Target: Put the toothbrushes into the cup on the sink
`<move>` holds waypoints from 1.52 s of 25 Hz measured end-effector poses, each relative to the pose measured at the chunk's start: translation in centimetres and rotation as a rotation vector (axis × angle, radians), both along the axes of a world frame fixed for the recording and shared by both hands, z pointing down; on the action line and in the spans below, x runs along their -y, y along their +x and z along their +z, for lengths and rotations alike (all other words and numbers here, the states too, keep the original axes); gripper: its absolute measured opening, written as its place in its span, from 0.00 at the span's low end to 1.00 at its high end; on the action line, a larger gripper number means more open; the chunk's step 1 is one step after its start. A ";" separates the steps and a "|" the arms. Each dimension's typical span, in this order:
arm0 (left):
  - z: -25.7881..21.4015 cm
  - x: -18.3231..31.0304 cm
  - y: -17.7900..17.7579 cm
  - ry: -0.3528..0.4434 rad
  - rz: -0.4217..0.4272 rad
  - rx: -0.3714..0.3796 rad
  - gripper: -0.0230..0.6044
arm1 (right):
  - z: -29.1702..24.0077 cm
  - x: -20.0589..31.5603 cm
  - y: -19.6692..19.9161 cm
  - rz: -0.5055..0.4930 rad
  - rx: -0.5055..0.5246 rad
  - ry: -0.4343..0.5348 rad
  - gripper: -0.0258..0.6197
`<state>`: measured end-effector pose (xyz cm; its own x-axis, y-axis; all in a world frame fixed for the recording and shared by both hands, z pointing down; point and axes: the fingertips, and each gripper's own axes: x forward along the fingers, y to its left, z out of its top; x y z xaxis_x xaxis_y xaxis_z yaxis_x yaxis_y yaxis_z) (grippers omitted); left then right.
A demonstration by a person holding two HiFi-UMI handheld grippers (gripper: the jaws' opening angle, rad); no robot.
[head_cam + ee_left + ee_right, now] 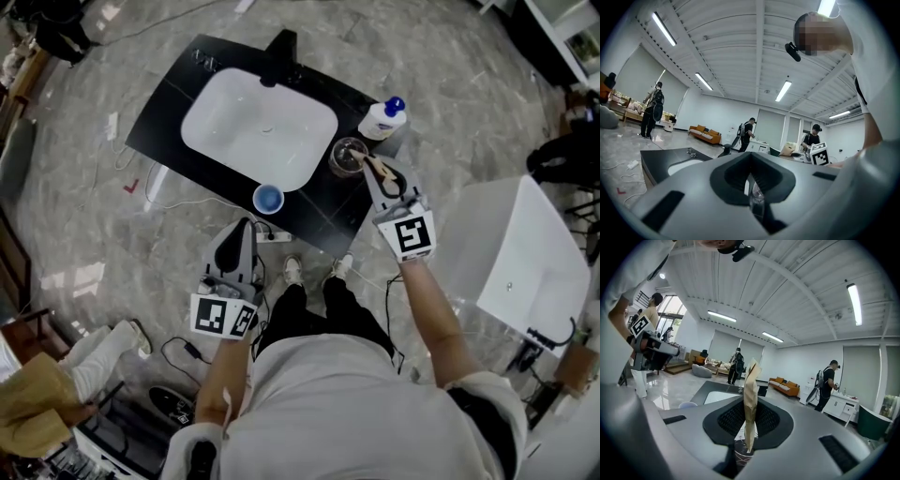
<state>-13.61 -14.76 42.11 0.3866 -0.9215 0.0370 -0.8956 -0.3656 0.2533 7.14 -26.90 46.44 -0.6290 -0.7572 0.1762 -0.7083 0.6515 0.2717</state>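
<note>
Closest to us in the head view, the person's white shirt (356, 403) and forearms fill the bottom edge and hide the floor under them.

Next out is the left hand-held gripper (246, 228), held short of the desk (164, 117) over the floor. Its jaws are together with nothing in them. In the left gripper view its own grey body blocks most of the desk. We see something clear through the slit between the pads but can't make out what it is.

Further out, the right hand-held gripper (377, 172) is clamped almost fully closed on the toothbrush (751, 399). The toothbrush is in a brown paper wrapper, so we see no bristles. It stands upright between the pads, and its lower end is cut off behind the jaws. The front end sits at the rim of the clear cup (348, 157) on the desk's right end. We can't tell whether it is inside or touching.

A blue cup (268, 198) stands at the front edge just beside the white basin (258, 127). A white bottle (382, 119) with a blue cap stands just behind the clear cup. A black faucet (278, 56) is at the back of the basin.

A white table (525, 253) stands off to the right, partly cut off. Far back in the gripper views there are several people and an orange sofa (786, 386), too small for detail.
</note>
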 end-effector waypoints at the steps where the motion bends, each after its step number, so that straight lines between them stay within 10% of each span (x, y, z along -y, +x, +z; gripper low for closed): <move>1: 0.1 0.0 0.0 -0.002 -0.001 0.002 0.04 | 0.4 0.2 0.0 0.001 -0.007 -0.001 0.12; 38: 2.8 -0.9 -0.9 -0.078 -0.046 0.014 0.04 | 8.5 3.1 -1.9 -0.034 -0.173 -0.023 0.12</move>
<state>-14.56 -13.84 44.90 0.3430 -0.9323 0.1149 -0.9147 -0.3037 0.2665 5.27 -30.01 54.90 -0.6126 -0.7307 0.3014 -0.6298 0.6817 0.3723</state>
